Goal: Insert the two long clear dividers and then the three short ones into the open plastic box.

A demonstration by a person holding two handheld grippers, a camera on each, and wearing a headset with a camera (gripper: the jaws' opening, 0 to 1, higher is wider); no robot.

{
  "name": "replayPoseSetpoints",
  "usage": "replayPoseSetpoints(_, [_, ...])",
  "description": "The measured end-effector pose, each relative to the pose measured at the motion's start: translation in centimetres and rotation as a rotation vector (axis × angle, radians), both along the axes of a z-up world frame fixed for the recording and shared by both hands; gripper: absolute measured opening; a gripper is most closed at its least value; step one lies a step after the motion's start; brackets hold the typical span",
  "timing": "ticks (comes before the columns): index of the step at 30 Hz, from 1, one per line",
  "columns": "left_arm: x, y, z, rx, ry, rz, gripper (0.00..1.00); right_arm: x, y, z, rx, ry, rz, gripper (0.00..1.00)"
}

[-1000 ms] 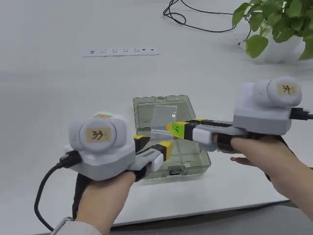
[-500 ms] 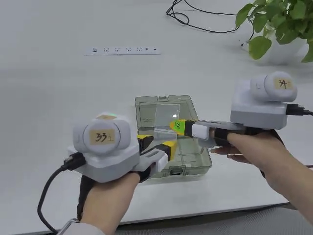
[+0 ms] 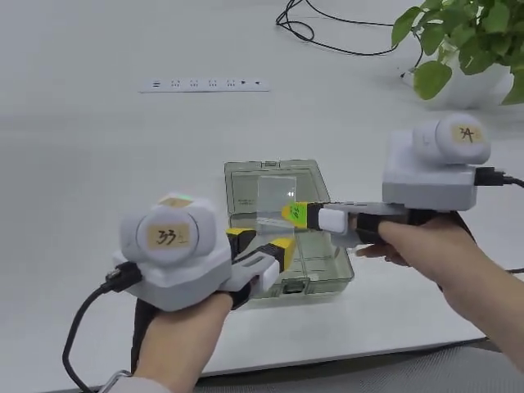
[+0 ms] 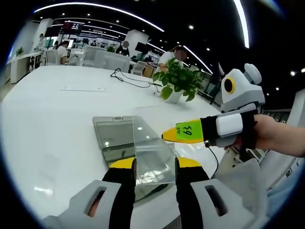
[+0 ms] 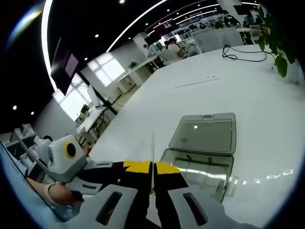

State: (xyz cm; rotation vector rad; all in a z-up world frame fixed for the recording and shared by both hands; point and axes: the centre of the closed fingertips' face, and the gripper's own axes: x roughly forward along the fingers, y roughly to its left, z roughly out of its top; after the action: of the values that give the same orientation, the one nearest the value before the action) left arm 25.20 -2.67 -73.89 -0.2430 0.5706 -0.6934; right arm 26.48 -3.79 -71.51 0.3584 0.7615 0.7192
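The right gripper (image 5: pixel 152 168) has its yellow-tipped jaws pressed almost together on a clear divider (image 5: pixel 153 143). Its own view catches the sheet edge-on, as a thin pale line rising from between the tips.

The left gripper view shows the divider's (image 4: pixel 152 148) broad face instead: a flat, glassy, roughly rectangular sheet with faint glints. It is pinched at one edge by the right gripper (image 4: pixel 183 132), whose tip carries a green label. The left gripper (image 4: pixel 156 164) has its jaws wide apart with the lower part of the sheet between them. Whether they touch its side edges cannot be told.

In the head view the divider (image 3: pixel 277 195) stands upright over the rear of the open plastic box (image 3: pixel 323 266), close to where the base meets the lid (image 3: pixel 246 184). The right gripper (image 3: pixel 296 214) reaches in from the right, and the left gripper (image 3: pixel 258 244) sits at the box's near left corner.

The box is smoky, green-tinted translucent plastic with rounded corners. In the right gripper view its lid (image 5: pixel 205 133) lies flat behind the base.

It rests on a smooth white table (image 3: pixel 82 205). Well beyond it are a white power strip (image 3: pixel 205 83), a looping black cable (image 3: pixel 327 33) and a leafy green plant (image 3: pixel 458 33).
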Motion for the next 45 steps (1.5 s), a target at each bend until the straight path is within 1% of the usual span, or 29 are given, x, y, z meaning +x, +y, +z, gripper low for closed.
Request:
replayPoseSetpoints(2, [0.0, -0.1, 0.0, 0.005, -0.005, -0.014, 0.31, 0.0, 0.0, 0.0, 0.002, 0.008, -0.003, 0.02])
replayPoseSetpoints(3, [0.0, -0.2, 0.0, 0.010, -0.012, -0.024, 0.32, 0.0, 0.0, 0.0, 0.003, 0.010, -0.007, 0.02])
replayPoseSetpoints(4, [-0.1, -0.2, 0.0, 0.024, -0.027, -0.035, 0.32, 0.0, 0.0, 0.1, 0.008, 0.019, -0.011, 0.02])
replayPoseSetpoints(5, [0.0, -0.3, 0.2, 0.036, -0.052, -0.044, 0.32, 0.0, -0.1, 0.0, 0.003, 0.019, -0.013, 0.02])
replayPoseSetpoints(6, [0.0, -0.3, 0.3, 0.043, -0.065, -0.051, 0.31, 0.1, -0.2, -0.1, -0.012, 0.014, -0.013, 0.02])
replayPoseSetpoints(7, [0.0, -0.2, 0.4, 0.049, -0.070, -0.053, 0.32, 0.0, -0.2, -0.1, -0.020, 0.015, -0.009, 0.02])
replayPoseSetpoints(10, [0.2, -0.2, 0.7, 0.052, -0.096, -0.076, 0.40, 0.2, -0.4, -0.2, -0.020, 0.023, -0.014, 0.02])
replayPoseSetpoints(11, [0.2, -0.1, 0.6, 0.067, -0.103, -0.092, 0.43, 0.4, -0.6, -0.3, -0.020, 0.025, -0.017, 0.02])
replayPoseSetpoints(12, [0.2, -0.1, 0.7, 0.082, -0.123, -0.113, 0.45, 0.5, -0.7, -0.3, -0.021, 0.030, -0.021, 0.02])
replayPoseSetpoints(13, [0.2, 0.0, 0.6, 0.095, -0.135, -0.136, 0.47, 0.5, -0.8, -0.3, -0.022, 0.033, -0.024, 0.02])
replayPoseSetpoints(14, [0.1, 0.0, 0.6, 0.101, -0.136, -0.147, 0.50, 0.6, -0.8, -0.2, -0.022, 0.034, -0.025, 0.02])
replayPoseSetpoints(15, [-0.1, 0.0, 0.5, 0.115, -0.156, -0.181, 0.53, 0.6, -0.9, -0.2, -0.026, 0.037, -0.026, 0.02])
replayPoseSetpoints(17, [-0.4, 0.4, 0.1, 0.159, -0.170, -0.222, 0.60, 0.5, -1.1, -0.2, -0.033, 0.050, -0.026, 0.02])
replayPoseSetpoints(18, [-0.7, 0.6, -0.4, 0.188, -0.165, -0.249, 0.64, 0.7, -1.4, -0.2, -0.037, 0.059, -0.034, 0.02])
replayPoseSetpoints(20, [-1.0, 1.0, -0.9, 0.198, -0.153, -0.276, 0.72, 0.9, -1.9, -0.2, -0.047, 0.066, -0.038, 0.02])
replayPoseSetpoints(24, [-1.2, 2.1, -1.7, 0.226, -0.153, -0.317, 0.81, 1.0, -2.6, -0.2, -0.061, 0.107, -0.068, 0.02])
replayPoseSetpoints(27, [-0.9, 3.0, -1.9, 0.229, -0.162, -0.317, 0.88, 1.1, -3.1, -0.4, -0.081, 0.141, -0.079, 0.02])
replayPoseSetpoints(30, [-0.9, 3.4, -2.1, 0.239, -0.169, -0.345, 0.97, 1.2, -3.5, -0.6, -0.096, 0.188, -0.094, 0.02])
replayPoseSetpoints(31, [-0.9, 3.5, -2.3, 0.245, -0.157, -0.354, 1.00, 1.3, -3.6, -0.5, -0.100, 0.200, -0.098, 0.02])
replayPoseSetpoints(32, [-1.0, 3.7, -2.5, 0.253, -0.145, -0.366, 1.00, 1.3, -3.8, -0.5, -0.106, 0.229, -0.100, 0.02])
replayPoseSetpoints(33, [-1.0, 3.7, -2.5, 0.245, -0.148, -0.373, 1.00, 1.4, -3.8, -0.5, -0.112, 0.236, -0.101, 0.02])
replayPoseSetpoints(35, [-1.0, 3.8, -2.5, 0.256, -0.149, -0.375, 1.00, 1.4, -4.1, -0.7, -0.148, 0.269, -0.091, 0.02])
replayPoseSetpoints(36, [-0.9, 3.9, -2.5, 0.263, -0.155, -0.377, 1.00, 1.6, -4.3, -0.7, -0.163, 0.279, -0.084, 0.02])
replayPoseSetpoints(37, [-0.9, 3.9, -2.5, 0.266, -0.159, -0.380, 1.00, 2.5, -4.8, -0.8, -0.177, 0.286, -0.087, 0.02])
replayPoseSetpoints(39, [-0.9, 3.8, -2.5, 0.265, -0.160, -0.382, 1.00, 2.5, -4.8, -0.8, -0.200, 0.315, -0.083, 0.02])
replayPoseSetpoints(41, [-0.9, 3.8, -2.6, 0.271, -0.167, -0.391, 1.00, 3.0, -5.3, -1.0, -0.221, 0.340, -0.072, 0.02])
replayPoseSetpoints(42, [-1.0, 3.8, -2.7, 0.277, -0.167, -0.396, 1.00, 3.1, -5.4, -1.3, -0.240, 0.353, -0.071, 0.02])
replayPoseSetpoints(43, [-1.1, 3.8, -2.7, 0.277, -0.167, -0.398, 1.00, 2.7, -5.5, -1.5, -0.259, 0.383, -0.063, 0.02])
replayPoseSetpoints(45, [-1.1, 3.7, -2.8, 0.273, -0.167, -0.399, 1.00, 2.9, -5.6, -2.0, -0.286, 0.413, -0.053, 0.02])
